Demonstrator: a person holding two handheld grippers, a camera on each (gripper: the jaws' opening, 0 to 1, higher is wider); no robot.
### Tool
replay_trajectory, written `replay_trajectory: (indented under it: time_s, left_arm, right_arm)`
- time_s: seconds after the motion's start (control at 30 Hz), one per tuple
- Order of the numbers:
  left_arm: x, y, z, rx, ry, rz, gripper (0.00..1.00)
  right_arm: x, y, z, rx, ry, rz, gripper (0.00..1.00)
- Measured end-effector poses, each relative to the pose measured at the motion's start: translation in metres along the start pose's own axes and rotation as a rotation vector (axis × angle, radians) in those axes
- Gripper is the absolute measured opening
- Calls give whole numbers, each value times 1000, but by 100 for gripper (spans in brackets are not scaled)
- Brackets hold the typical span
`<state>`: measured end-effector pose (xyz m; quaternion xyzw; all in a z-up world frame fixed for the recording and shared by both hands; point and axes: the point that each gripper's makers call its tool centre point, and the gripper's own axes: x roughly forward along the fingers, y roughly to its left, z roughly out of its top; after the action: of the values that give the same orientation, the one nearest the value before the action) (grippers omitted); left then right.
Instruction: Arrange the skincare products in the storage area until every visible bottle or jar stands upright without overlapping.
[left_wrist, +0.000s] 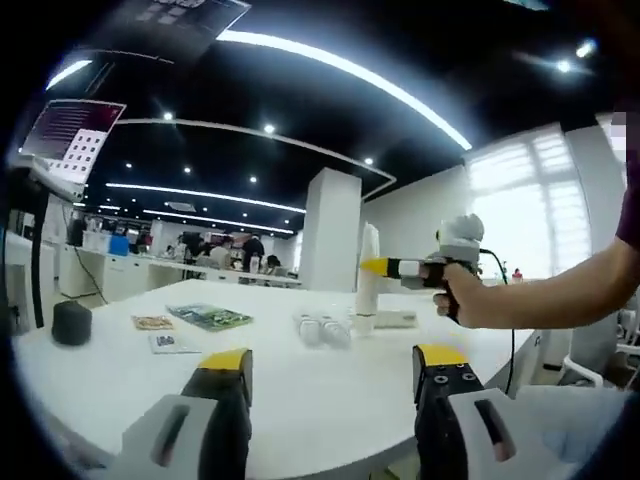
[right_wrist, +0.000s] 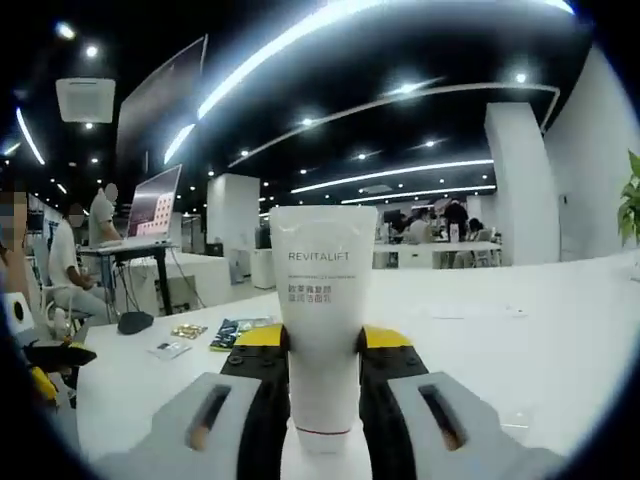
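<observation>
A white tube marked REVITALIFT (right_wrist: 322, 300) stands upright, crimped end up, and my right gripper (right_wrist: 322, 345) is shut on its middle with the yellow-tipped jaws against both sides. In the left gripper view that same tube (left_wrist: 367, 285) rests its lower end on the white table (left_wrist: 300, 400), held by the right gripper (left_wrist: 392, 268) in a person's hand (left_wrist: 462, 295). Two small white bottles (left_wrist: 322, 328) lie on their sides just left of the tube. My left gripper (left_wrist: 333, 368) is open over the near table with nothing between its jaws.
A dark grey round object (left_wrist: 72, 322) sits at the table's left edge. Pamphlets (left_wrist: 210, 317) and small cards (left_wrist: 172, 343) lie left of the bottles. A flat white item (left_wrist: 397, 320) lies behind the tube. People sit at desks (right_wrist: 75, 270) in the background.
</observation>
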<state>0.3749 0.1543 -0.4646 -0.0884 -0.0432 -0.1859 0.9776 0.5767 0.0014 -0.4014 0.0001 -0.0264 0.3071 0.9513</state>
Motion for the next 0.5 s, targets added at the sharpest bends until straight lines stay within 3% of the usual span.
replay_trajectory:
  time_s: [0.07, 0.1, 0.13, 0.23, 0.33, 0.5]
  left_arm:
    - [-1, 7, -4, -12, -14, 22, 68]
    - [-1, 12, -9, 9, 4, 45, 68]
    - [-1, 14, -13, 23, 28, 56, 68]
    - [1, 8, -11, 25, 16, 32, 68]
    - [5, 0, -18, 80, 44, 4, 68]
    - [6, -4, -19, 92, 47, -16, 68]
  right_arm:
    - [2, 1, -4, -15, -12, -8, 24]
    - [3, 1, 0, -31, -55, -15, 24]
    - [2, 2, -2, -29, -52, -25, 24]
    - [3, -2, 0, -71, -85, -80, 24]
    - [3, -2, -1, -60, -118, -93, 25]
    - [-1, -1, 0, -74, -151, -109, 26]
